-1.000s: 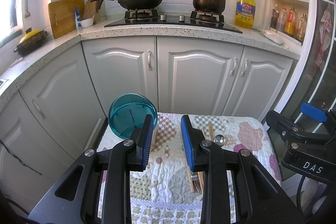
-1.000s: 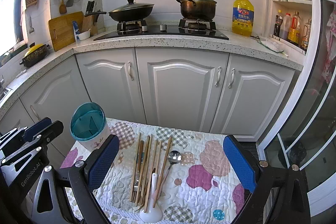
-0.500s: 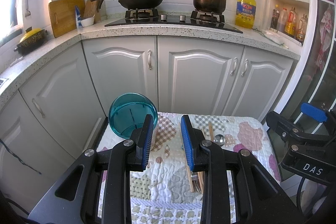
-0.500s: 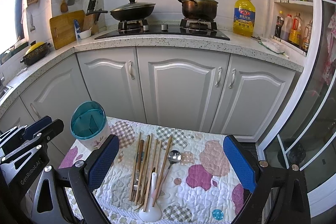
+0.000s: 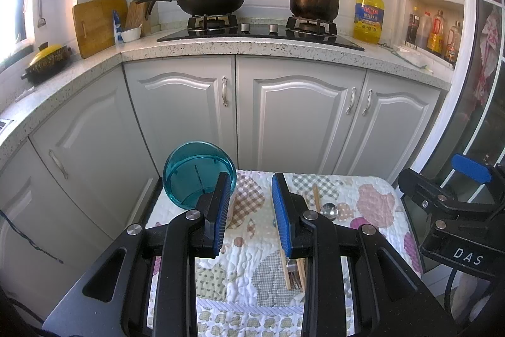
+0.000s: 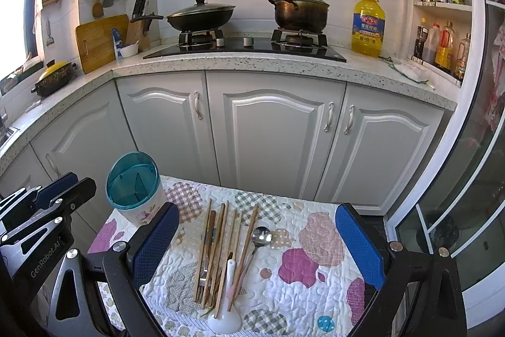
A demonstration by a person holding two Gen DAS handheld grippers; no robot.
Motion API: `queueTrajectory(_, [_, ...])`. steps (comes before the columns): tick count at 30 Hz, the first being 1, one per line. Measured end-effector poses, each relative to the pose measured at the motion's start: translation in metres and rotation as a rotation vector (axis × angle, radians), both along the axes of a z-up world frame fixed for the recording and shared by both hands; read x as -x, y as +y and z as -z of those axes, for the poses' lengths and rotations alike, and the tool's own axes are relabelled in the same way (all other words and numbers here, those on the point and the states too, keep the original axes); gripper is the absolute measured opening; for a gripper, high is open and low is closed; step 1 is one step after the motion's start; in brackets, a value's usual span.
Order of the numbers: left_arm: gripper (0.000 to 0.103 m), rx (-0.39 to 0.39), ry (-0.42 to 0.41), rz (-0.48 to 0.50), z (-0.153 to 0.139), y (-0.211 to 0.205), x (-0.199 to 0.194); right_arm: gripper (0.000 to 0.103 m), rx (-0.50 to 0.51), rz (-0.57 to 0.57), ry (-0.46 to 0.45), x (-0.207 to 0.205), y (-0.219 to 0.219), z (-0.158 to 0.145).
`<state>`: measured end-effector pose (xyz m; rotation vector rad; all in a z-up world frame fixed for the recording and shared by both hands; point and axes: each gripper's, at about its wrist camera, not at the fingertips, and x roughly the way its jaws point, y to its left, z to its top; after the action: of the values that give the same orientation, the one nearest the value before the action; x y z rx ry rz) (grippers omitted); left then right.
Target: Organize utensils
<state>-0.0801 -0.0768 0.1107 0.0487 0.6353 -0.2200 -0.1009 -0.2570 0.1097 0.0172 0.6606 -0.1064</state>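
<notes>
Kitchen with grey cabinets; patchwork-quilted surface [image 6: 315, 283] in front. Left to right: left gripper [image 5: 249, 204], jaws parted, empty; teal-rimmed utensil holder [image 6: 134, 188] upright at far-left corner; wooden chopsticks [image 6: 221, 245], metal spoon [image 6: 260, 237] and white ceramic spoon [image 6: 225, 318] lying mid-cloth; right gripper [image 6: 257, 245], jaws wide apart, gripping nothing.

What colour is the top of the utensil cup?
Clear teal on the utensil cup, best seen in the right wrist view.

Black left claw [image 5: 249, 210] and right claw [image 6: 257, 245], blue ribbed pads, silver screws.
</notes>
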Motion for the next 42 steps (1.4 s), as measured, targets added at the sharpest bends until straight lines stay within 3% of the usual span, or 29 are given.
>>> queueTrajectory(25, [0.026,-0.004,0.013,-0.002,0.004,-0.002,-0.004,0.099,0.004,-0.008,0.028,-0.003,0.003,0.007])
queueTrajectory(42, [0.026,-0.014,0.066,-0.002,0.022,-0.006,-0.020,0.099,-0.006,-0.014,0.087,-0.018,0.000,0.026])
